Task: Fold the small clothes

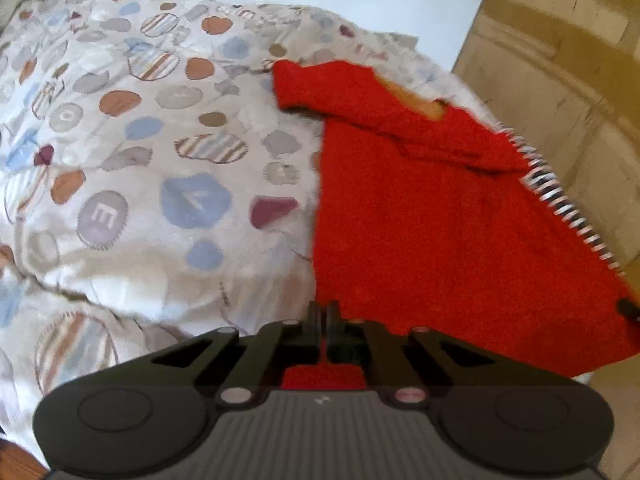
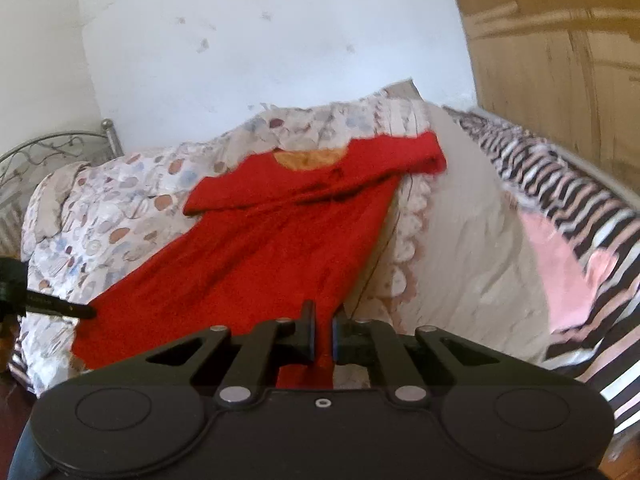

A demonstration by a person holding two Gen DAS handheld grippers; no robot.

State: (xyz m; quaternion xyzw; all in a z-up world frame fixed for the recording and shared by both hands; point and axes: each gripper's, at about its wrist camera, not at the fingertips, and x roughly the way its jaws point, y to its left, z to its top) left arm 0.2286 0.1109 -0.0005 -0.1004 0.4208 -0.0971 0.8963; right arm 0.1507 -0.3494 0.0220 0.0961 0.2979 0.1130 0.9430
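A small red dress [image 1: 440, 208] lies spread on a patterned quilt [image 1: 140, 140], neckline away from me, its sleeves folded across the chest. My left gripper [image 1: 323, 320] is shut on the dress's near left hem corner. In the right wrist view the red dress [image 2: 260, 232] runs from the neckline down to my right gripper [image 2: 323, 332], which is shut on the near right hem corner. The left gripper [image 2: 86, 312] shows there at the dress's left edge.
The quilt [image 2: 100, 208] covers a bed with a metal headboard [image 2: 52, 144] at the left. A striped black, white and pink sheet [image 2: 580, 248] lies to the right. A white wall [image 2: 260, 40] stands behind, a wooden wardrobe [image 2: 560, 40] at the right.
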